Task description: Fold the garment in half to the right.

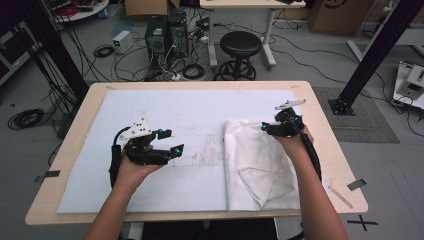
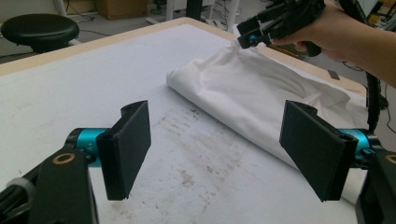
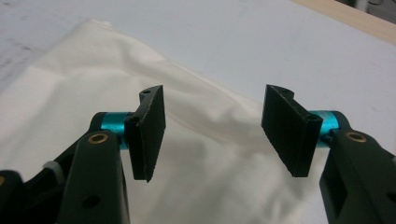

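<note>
1. While its jaws stand released with nothing between them, the right tool (image 1: 268,128) hovers over the far edge of the white cloth (image 1: 257,167).
2. Left tool (image 1: 167,142), also released, hangs over bare white mat (image 1: 190,110).
3. Cloth lies folded on the desk's (image 1: 70,145) right side.

One white cloth (image 1: 257,162), two claws, left claw (image 1: 172,141), right claw (image 1: 266,127)

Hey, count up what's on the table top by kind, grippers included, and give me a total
White cloth: 1
White mat covering the table: 1
Handheld grippers: 2, the left gripper and the right gripper, both open
Strips of dark tape at the table's edges: 2, one at the left, one at the right
Total: 6
</note>
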{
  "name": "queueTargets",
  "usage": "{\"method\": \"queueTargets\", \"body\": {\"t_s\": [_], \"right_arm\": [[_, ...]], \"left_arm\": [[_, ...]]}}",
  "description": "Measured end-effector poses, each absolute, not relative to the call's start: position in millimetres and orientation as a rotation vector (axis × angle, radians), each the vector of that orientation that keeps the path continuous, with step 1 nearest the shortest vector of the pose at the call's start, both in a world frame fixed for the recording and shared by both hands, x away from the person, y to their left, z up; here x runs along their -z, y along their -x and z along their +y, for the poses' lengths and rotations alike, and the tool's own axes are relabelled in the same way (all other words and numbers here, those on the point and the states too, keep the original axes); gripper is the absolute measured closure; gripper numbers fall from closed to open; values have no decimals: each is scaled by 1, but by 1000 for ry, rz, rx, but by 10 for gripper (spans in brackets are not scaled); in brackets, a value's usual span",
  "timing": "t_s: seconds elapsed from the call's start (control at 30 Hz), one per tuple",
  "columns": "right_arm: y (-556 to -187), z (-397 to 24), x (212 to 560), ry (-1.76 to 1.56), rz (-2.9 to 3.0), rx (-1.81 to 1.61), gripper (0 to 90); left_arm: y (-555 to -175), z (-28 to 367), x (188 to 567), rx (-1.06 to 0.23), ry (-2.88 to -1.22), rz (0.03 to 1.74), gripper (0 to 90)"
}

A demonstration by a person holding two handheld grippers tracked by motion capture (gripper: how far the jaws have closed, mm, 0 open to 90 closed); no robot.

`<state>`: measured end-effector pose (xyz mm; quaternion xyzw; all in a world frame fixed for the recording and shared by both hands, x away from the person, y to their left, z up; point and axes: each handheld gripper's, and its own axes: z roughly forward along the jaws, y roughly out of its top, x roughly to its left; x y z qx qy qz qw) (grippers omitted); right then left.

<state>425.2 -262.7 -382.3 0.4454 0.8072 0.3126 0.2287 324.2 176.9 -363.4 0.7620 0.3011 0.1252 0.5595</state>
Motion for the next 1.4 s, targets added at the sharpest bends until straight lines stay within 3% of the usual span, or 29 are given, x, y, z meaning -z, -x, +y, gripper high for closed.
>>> {"method": "queueTargets", "body": {"t_s": [0.27,0.4,0.43,0.47,0.6,0.63,0.73,1.03,1.2,1.3,1.4], "right_arm": [[-428,-300,403,-1347,2158,-732,414],[-428,-312,418,-1419,2133,-757,471],[-428,-316,421,-1434,2110,-793,567],[-427,-316,421,-1441,2107,-802,597],[-427,-317,422,-1439,2091,-818,614],[-426,-317,423,-1441,2093,-844,796],[-425,-314,420,-1420,2084,-840,863],[-432,-329,397,-1423,2058,-799,878],[-441,-334,409,-1469,2098,-761,875],[-444,-333,425,-1499,2116,-732,848],[-444,-331,431,-1502,2120,-716,766]], "left_arm": [[-324,176,365,-297,-1806,713,249],[-326,174,369,-294,-1818,718,249],[-326,173,370,-291,-1815,723,249],[-327,173,371,-292,-1822,723,249],[-327,171,373,-288,-1835,722,249],[-327,171,373,-285,-1835,723,249],[-327,171,373,-289,-1843,721,249],[-327,173,373,-294,-1837,728,249],[-327,174,375,-291,-1843,734,249],[-327,173,376,-289,-1845,736,249],[-328,173,376,-290,-1849,734,249]]}}
